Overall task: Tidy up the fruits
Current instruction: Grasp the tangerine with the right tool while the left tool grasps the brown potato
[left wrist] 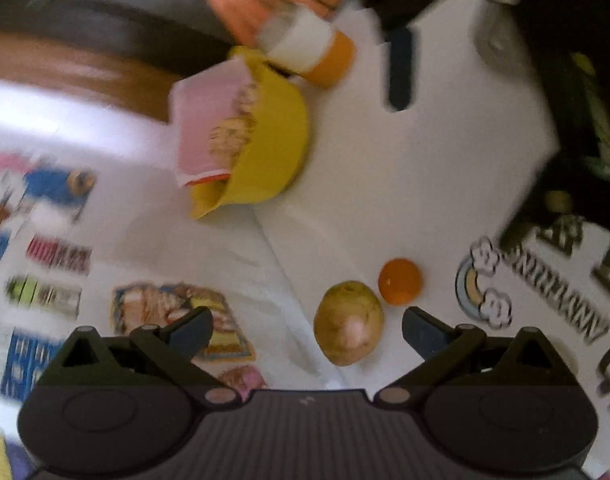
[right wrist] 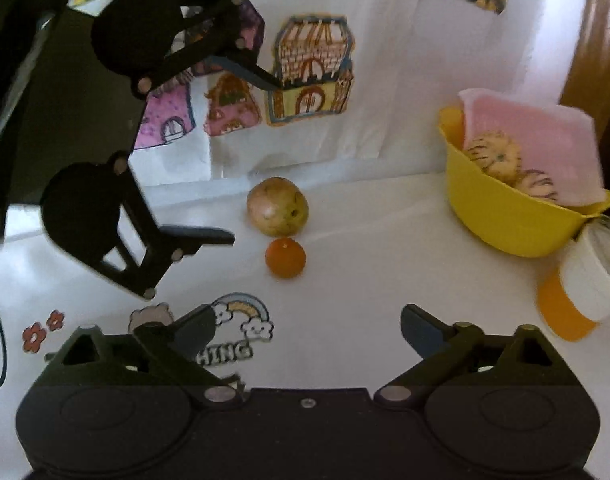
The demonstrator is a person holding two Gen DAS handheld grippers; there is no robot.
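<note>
Left gripper (left wrist: 307, 332): jaws wide open, nothing held, just short of the fruit; seen side-on from the right wrist view too (right wrist: 253, 156), both fingers spread, empty

Brownish-yellow round fruit (left wrist: 348, 323) sits on the white table (left wrist: 445, 152), lined up between the left jaws. Firm-looking, smooth rind, probably moderate weight and prone to rolling. Best taken across the widest part, jaws level, squeeze gently; skin may slip

Small orange fruit (left wrist: 400, 281) lies just beside it, nearly touching, further from the left gripper. Light, round, a bit soft under the peel, so grip at the equator and don't crush. Tight gap means a finger could knock the neighbour

Right gripper (right wrist: 307, 330): also wide open, empty, orange fruit ahead of it

Yellow bowl (right wrist: 501, 216) on the right, well apart from both loose fruits, already holds two striped fruits (right wrist: 493, 156) on a pink cloth (right wrist: 545, 136); likely drop target
</note>
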